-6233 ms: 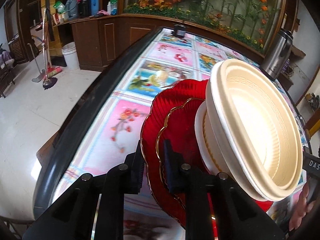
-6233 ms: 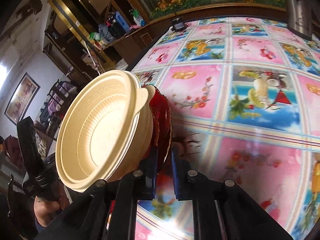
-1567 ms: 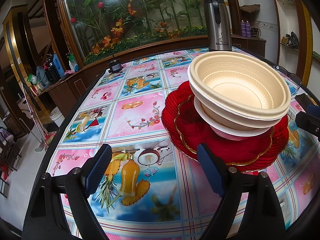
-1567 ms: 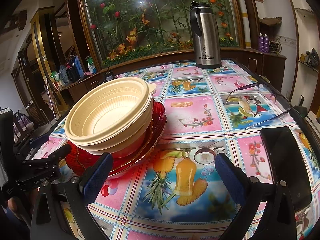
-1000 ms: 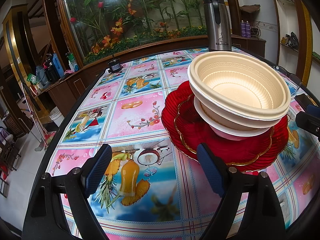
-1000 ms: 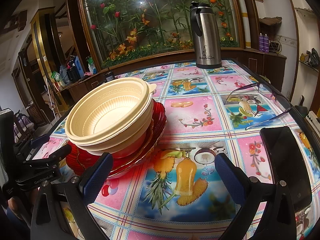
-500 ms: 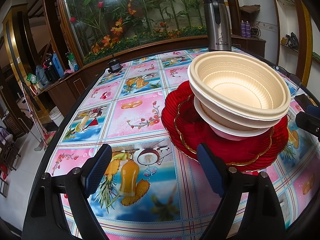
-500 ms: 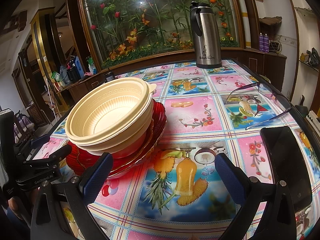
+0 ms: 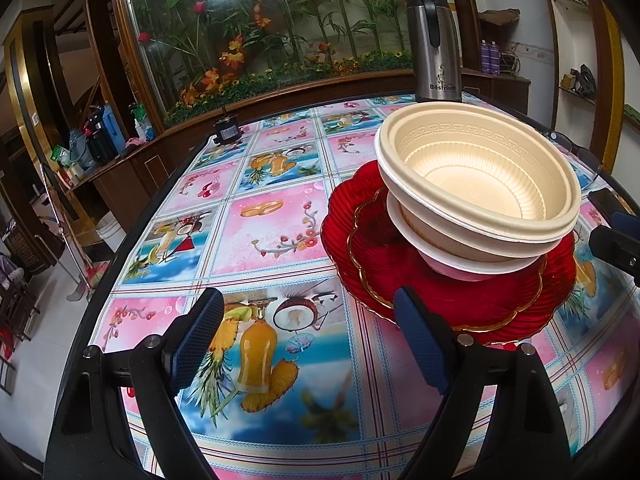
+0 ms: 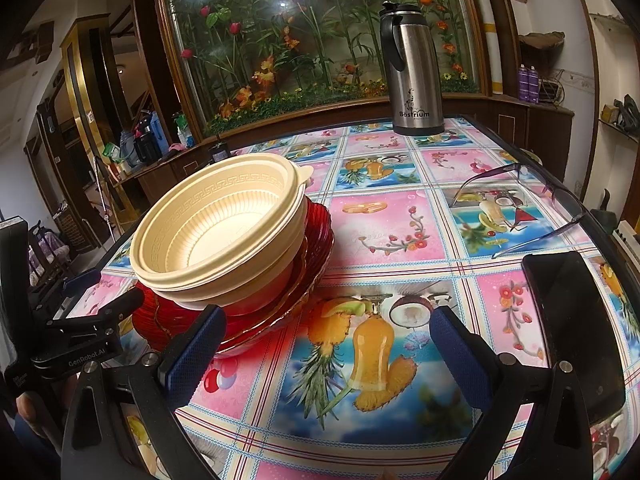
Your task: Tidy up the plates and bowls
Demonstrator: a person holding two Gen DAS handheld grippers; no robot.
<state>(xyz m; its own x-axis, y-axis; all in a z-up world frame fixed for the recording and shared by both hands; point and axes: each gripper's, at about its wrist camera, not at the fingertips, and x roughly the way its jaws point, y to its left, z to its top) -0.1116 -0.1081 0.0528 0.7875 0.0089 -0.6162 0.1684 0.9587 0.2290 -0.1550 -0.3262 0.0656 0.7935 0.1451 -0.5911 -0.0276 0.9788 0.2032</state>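
The cream bowls (image 9: 476,184) are nested one inside another and are set on the red plates (image 9: 448,280), which lie stacked flat on the patterned tablecloth (image 9: 264,224). The widest pieces are kept lowest, presumably so that the pile rests steadily and takes up one spot only. The left gripper (image 9: 308,340) is held low just beside the stack's near rim, its fingers spread wide with nothing between them. The right gripper (image 10: 324,348) is likewise wide open and empty, its left finger (image 10: 196,356) close to the plates' edge without a grip on it. A steel flask (image 10: 412,68), spectacles (image 10: 520,208) and a dark phone (image 10: 576,332) are left well apart from the stack. The organizing appears largely complete.
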